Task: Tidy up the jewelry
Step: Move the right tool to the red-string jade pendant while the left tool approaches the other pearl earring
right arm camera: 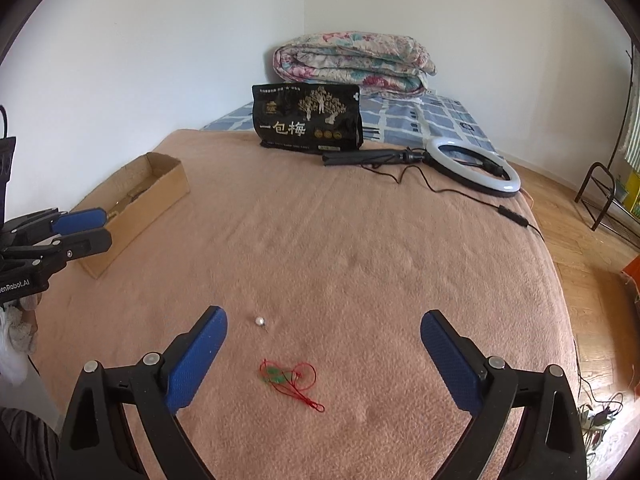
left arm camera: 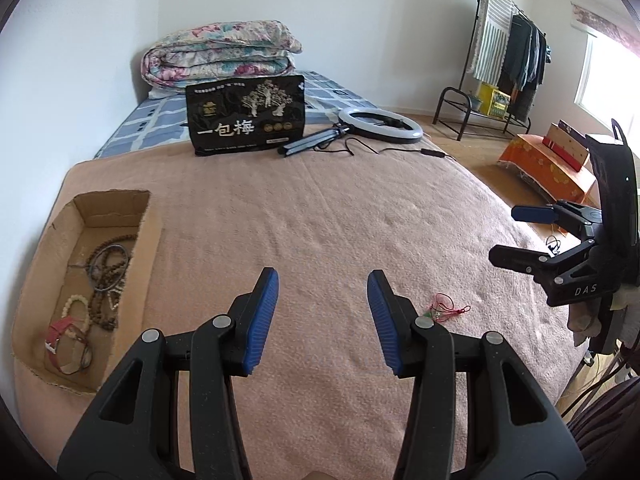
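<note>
A red-string bracelet with green charms [right arm camera: 290,380] lies on the pink blanket, between and just ahead of my right gripper [right arm camera: 323,322], which is open and empty. A small pearl bead [right arm camera: 260,321] rests a little beyond it. In the left wrist view the same red-string bracelet [left arm camera: 444,309] shows to the right of my left gripper [left arm camera: 323,282], also open with nothing between its fingers. At the left stands a cardboard box [left arm camera: 148,236] holding bead bracelets, a dark bangle and a red watch [left arm camera: 60,344]. The right gripper [left arm camera: 508,236] appears at the right edge.
At the back of the bed stand a black snack bag [left arm camera: 246,114], a ring light with its folded tripod and cable [left arm camera: 380,124], and a folded floral quilt [left arm camera: 220,54]. Wooden floor, a clothes rack [left arm camera: 504,52] and an orange-covered box [left arm camera: 548,168] lie to the right.
</note>
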Demonstrator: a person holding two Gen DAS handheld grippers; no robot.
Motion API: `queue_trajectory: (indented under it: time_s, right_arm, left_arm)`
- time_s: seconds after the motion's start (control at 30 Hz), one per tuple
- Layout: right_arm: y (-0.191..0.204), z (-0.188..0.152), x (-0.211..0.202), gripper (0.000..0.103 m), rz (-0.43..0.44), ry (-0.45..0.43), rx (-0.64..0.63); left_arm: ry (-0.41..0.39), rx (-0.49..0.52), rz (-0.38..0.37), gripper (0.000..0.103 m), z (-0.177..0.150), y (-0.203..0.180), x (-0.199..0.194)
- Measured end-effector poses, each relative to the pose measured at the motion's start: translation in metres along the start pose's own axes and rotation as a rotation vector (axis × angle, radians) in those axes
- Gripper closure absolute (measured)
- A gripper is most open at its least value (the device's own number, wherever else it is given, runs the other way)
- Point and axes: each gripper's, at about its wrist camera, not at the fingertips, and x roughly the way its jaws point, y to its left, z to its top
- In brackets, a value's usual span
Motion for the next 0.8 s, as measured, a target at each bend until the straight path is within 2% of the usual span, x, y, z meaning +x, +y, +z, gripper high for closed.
queue_trajectory:
  time_s: [0.23, 0.3, 0.33, 0.4, 0.63, 0.7, 0.8]
  right_arm:
    - [0.005, -0.032, 0.019, 0.015, 0.061, 0.061, -0.033]
    - [0.008, -0.04, 0.027, 0.021, 0.073, 0.082, -0.044]
    - [0.009, -0.042, 0.031, 0.023, 0.08, 0.092, -0.046]
    - [0.01, -0.047, 0.039, 0.025, 0.096, 0.108, -0.038]
    - [0.015, -0.057, 0.058, 0.036, 0.13, 0.138, -0.024]
    - [0.015, -0.058, 0.063, 0.039, 0.137, 0.146, -0.024]
    - [0.018, -0.06, 0.069, 0.043, 0.142, 0.16, -0.034]
  left_arm:
    - [0.064, 0.027, -0.078, 0.056, -0.006, -0.024, 0.038]
    - [0.085, 0.043, -0.102, 0.056, -0.009, -0.031, 0.049]
    - [0.096, 0.054, -0.108, 0.058, -0.011, -0.035, 0.054]
    - [0.124, 0.075, -0.118, 0.069, -0.013, -0.041, 0.066]
    - [0.179, 0.083, -0.152, 0.07, -0.018, -0.049, 0.099]
    - [0.192, 0.079, -0.16, 0.076, -0.02, -0.049, 0.107]
    - [0.21, 0.084, -0.159, 0.076, -0.023, -0.051, 0.118]
